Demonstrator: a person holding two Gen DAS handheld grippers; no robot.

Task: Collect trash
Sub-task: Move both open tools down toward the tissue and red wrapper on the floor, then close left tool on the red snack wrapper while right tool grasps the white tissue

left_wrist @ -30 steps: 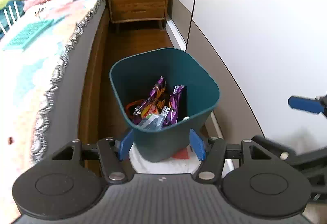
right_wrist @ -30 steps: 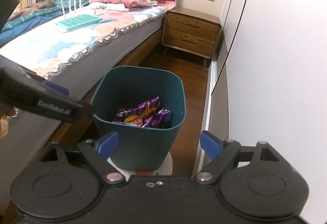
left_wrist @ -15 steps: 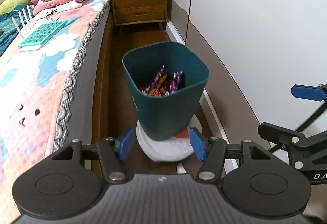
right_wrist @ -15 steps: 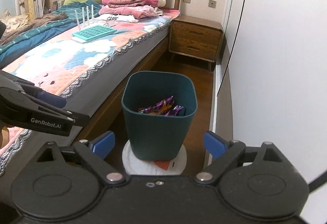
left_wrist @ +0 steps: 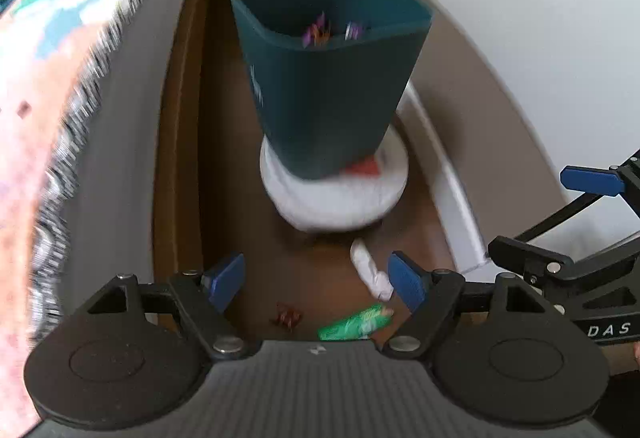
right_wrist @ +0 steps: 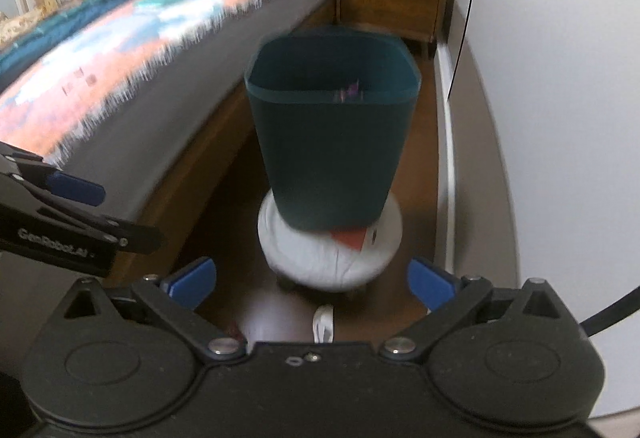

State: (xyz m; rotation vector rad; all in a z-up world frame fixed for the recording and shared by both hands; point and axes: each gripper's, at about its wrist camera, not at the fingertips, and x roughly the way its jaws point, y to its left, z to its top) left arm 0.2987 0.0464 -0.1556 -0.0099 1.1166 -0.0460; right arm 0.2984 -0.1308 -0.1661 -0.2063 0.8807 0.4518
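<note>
Your left gripper (left_wrist: 316, 280) hangs over the floor with jaws apart and nothing between them; they have just been opening wider. Your right gripper (right_wrist: 312, 282) is spread as wide as it goes, also just opening, also empty. The trash lies on the wood floor near you, in front of the white stool (left_wrist: 340, 206) that carries the bin (left_wrist: 328, 78): a crumpled white tissue (left_wrist: 370, 270) just beside your left gripper's right finger, a green wrapper (left_wrist: 356, 324) below it, and a small reddish scrap (left_wrist: 287, 316), probably a sweet wrapper, though blur hides detail. All three should be light, soft and thin, the wrapper likely slippery. Pinch the tissue across its bunched middle; take the wrapper by a raised crinkled end, not flat.
</note>
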